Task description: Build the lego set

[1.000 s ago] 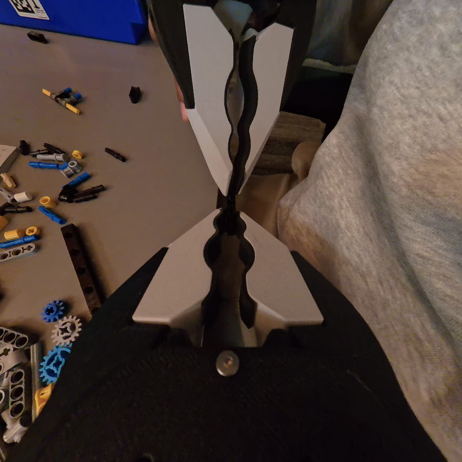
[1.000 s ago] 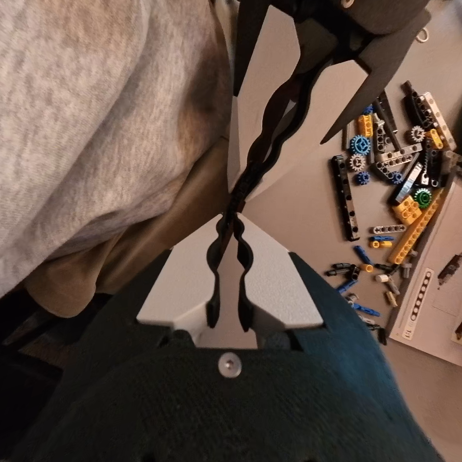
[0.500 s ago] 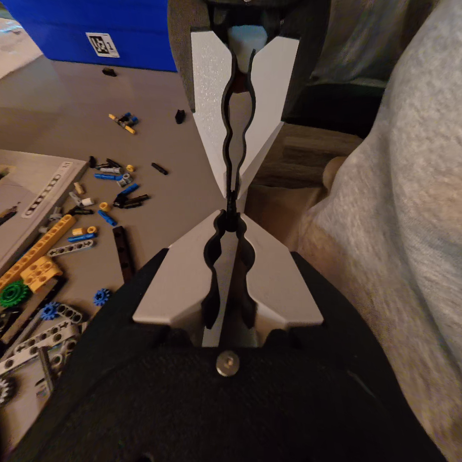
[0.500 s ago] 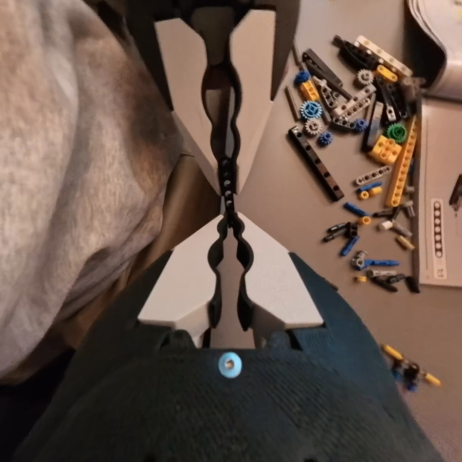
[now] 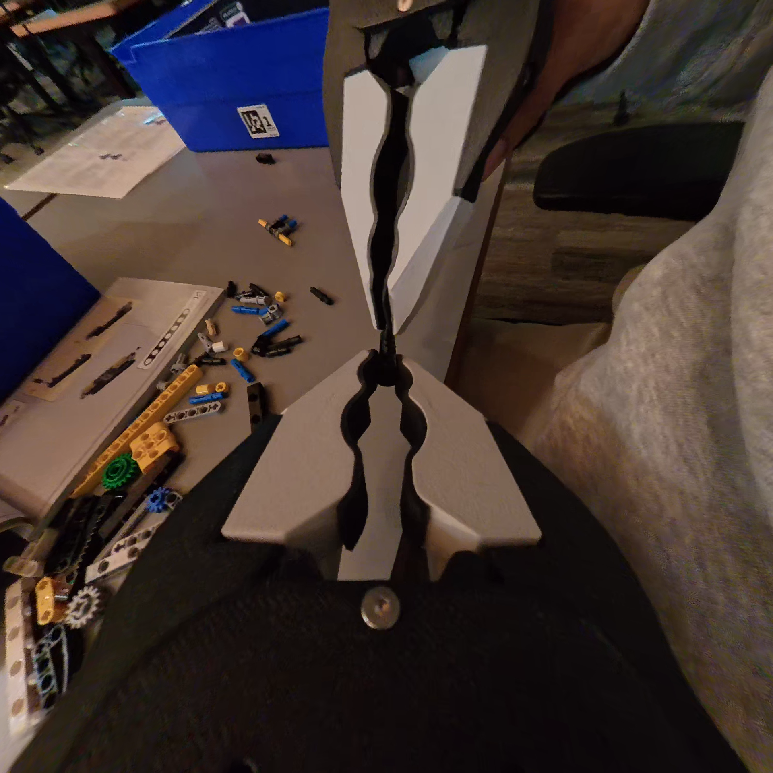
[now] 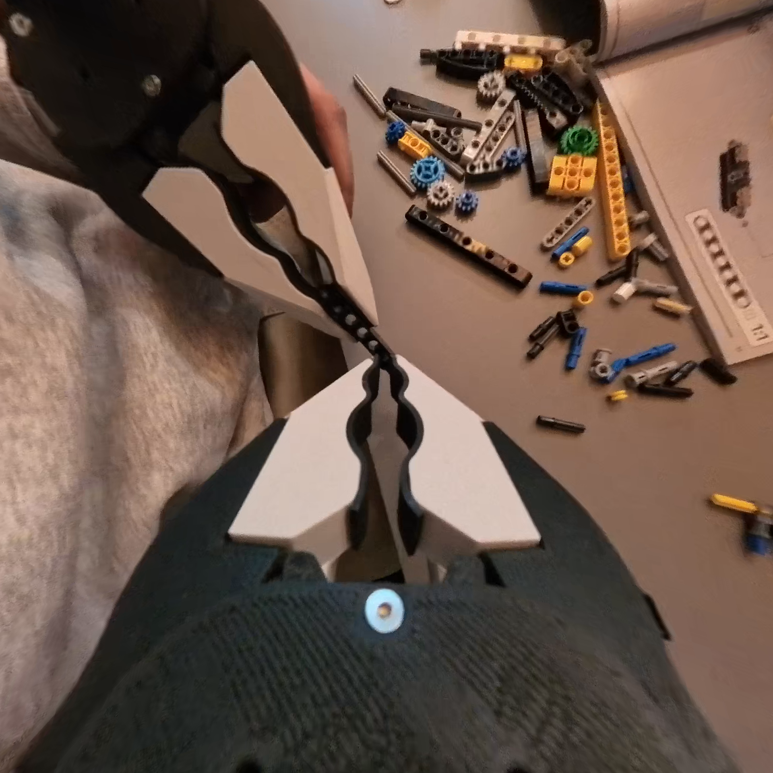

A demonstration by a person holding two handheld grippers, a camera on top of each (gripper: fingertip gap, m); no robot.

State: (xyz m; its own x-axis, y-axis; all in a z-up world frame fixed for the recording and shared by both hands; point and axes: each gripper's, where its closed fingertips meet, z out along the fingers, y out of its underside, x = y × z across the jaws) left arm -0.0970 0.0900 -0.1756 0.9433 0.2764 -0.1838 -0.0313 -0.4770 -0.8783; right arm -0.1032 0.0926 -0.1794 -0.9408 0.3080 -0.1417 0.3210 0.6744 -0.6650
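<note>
A short black beam with holes [image 6: 355, 326] is held in the air between the two grippers, which meet tip to tip. My right gripper [image 6: 382, 362] is shut on one end of it. My left gripper [image 6: 334, 297] comes in from the upper left and is shut on the other end. In the left wrist view my left gripper [image 5: 387, 368] pinches the beam [image 5: 387, 345], and the right gripper [image 5: 382, 326] hangs down from above onto it. Both are over the table's near edge, close to the person's body.
Loose parts lie on the grey table [image 6: 460, 376]: a long black beam [image 6: 468, 247], a long yellow beam [image 6: 613, 188], a green gear [image 6: 579, 140], pins and axles. An instruction booklet [image 6: 711, 251], a blue bin [image 5: 234, 83] and a grey sweater [image 5: 690, 376] border the space. My two grippers' fingertips are within a few centimetres of each other.
Both grippers have stayed shut on the black beam, tip to tip. The pair has turned and swung, so the beam's holes and more of the table now show.
</note>
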